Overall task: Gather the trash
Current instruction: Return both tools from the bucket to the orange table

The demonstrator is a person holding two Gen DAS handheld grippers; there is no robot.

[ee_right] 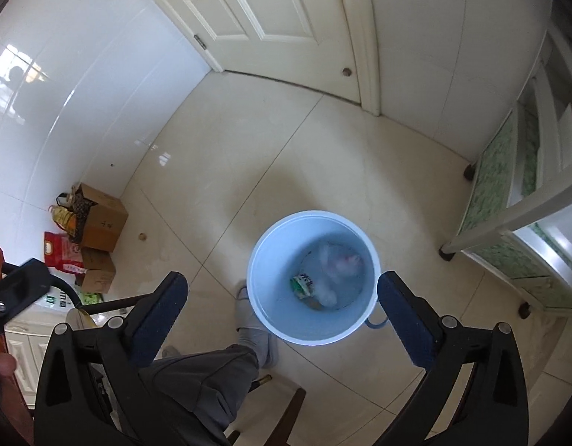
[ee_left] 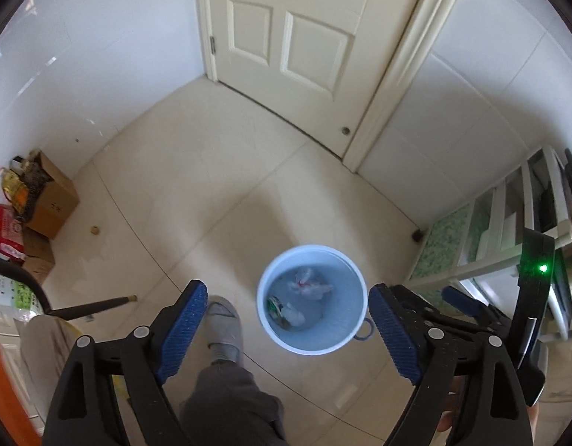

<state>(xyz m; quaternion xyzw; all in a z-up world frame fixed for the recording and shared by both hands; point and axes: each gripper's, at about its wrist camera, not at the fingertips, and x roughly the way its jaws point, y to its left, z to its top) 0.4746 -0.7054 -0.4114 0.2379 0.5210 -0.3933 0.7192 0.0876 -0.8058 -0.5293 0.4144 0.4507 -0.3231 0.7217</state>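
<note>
Below both grippers' wide-open, empty jaws, the white bin (ee_right: 312, 278) already holds wrappers and tissue (ee_right: 325, 278), so looks mostly done, nothing left in either gripper (ee_left: 287, 329) (ee_right: 282, 314).

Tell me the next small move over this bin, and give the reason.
Probably lift both claws away and look for more rubbish. The left claw and right claw hang open and empty above the white bin, and crumpled wrappers already lie at its bottom, so nothing is left to drop.
</note>
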